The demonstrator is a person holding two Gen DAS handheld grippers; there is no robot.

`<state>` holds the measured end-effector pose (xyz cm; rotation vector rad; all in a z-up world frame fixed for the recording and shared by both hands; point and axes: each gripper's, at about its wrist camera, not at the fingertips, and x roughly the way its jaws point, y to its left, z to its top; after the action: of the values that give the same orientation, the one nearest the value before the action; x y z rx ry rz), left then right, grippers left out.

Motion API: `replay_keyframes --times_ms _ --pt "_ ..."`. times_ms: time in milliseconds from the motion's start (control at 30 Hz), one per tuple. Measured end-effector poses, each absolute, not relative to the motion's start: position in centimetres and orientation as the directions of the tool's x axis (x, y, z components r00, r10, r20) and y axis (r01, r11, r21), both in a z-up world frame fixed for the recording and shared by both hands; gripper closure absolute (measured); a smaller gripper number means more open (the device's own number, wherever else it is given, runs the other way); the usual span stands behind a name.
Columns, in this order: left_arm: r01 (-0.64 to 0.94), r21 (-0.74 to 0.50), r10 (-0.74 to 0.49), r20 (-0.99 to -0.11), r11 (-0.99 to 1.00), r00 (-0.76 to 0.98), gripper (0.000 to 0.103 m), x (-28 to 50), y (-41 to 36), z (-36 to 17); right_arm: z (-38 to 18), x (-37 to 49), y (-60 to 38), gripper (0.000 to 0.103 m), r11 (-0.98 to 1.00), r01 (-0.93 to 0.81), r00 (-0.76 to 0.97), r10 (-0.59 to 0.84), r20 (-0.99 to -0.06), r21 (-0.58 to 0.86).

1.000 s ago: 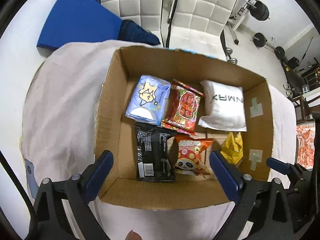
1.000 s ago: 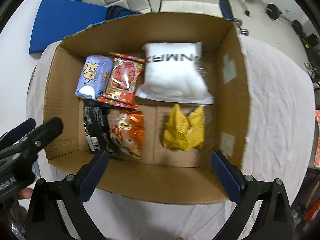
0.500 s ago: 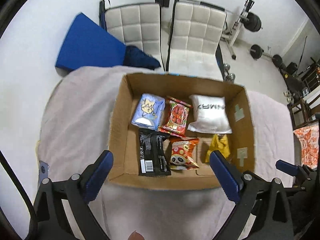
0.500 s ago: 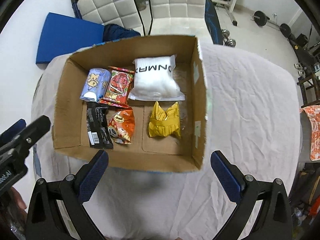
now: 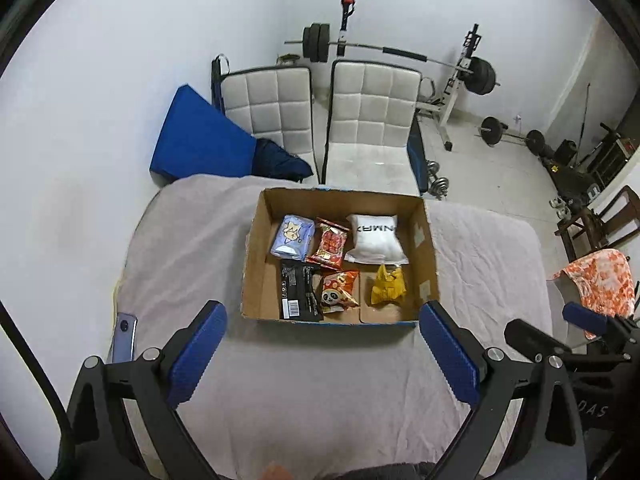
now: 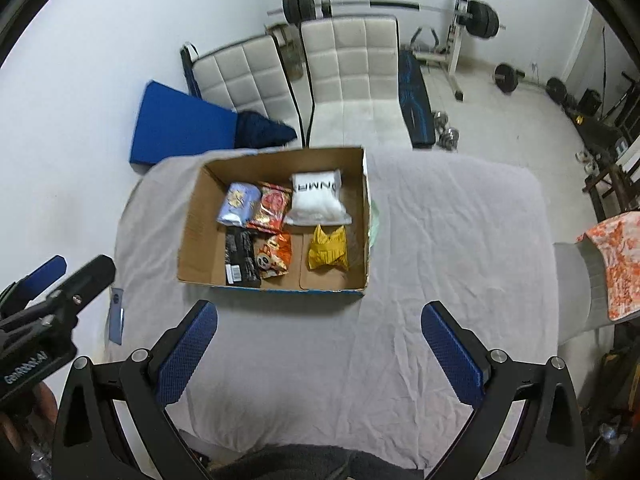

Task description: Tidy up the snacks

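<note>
An open cardboard box (image 5: 256,248) (image 6: 192,224) sits on the cloth-covered table. Inside lie several snack packs: a pale blue pack (image 5: 293,237) (image 6: 238,209), a red pack (image 5: 330,243) (image 6: 272,206), a white pouch (image 5: 376,236) (image 6: 318,198), a black pack (image 5: 299,290) (image 6: 240,257), an orange panda pack (image 5: 338,290) (image 6: 274,256) and a yellow pack (image 5: 388,284) (image 6: 328,253). My left gripper (image 5: 322,348) hovers open above the table, nearer than the box, holding nothing. My right gripper (image 6: 320,344) is open and empty too, above bare cloth right of the box's front.
A phone (image 5: 124,338) lies at the table's left edge. Two white padded chairs (image 5: 368,120), a blue mat (image 5: 196,140) and a barbell rack (image 5: 460,76) stand beyond the table. An orange patterned cloth (image 6: 616,256) hangs at the right.
Both grippers have pulled up and back from the box, which now looks much smaller. The snacks inside have not moved.
</note>
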<state>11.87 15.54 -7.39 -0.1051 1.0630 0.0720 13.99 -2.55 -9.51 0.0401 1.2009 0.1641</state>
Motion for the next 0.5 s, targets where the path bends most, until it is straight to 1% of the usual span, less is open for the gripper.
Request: replay_keyframes --times_ms 233,500 --pt "-0.098 -0.053 0.003 -0.863 0.994 0.505 0.004 9.3 15.1 -4.8 -4.9 10.6 -3.2 0.0 0.985 -0.127 0.409 0.16 -0.899 0.117" --pt "-0.103 -0.035 0.028 -0.834 0.994 0.551 0.004 7.9 14.8 -2.8 -3.1 8.9 -3.5 0.0 0.987 -0.126 0.436 0.141 -0.889 0.095"
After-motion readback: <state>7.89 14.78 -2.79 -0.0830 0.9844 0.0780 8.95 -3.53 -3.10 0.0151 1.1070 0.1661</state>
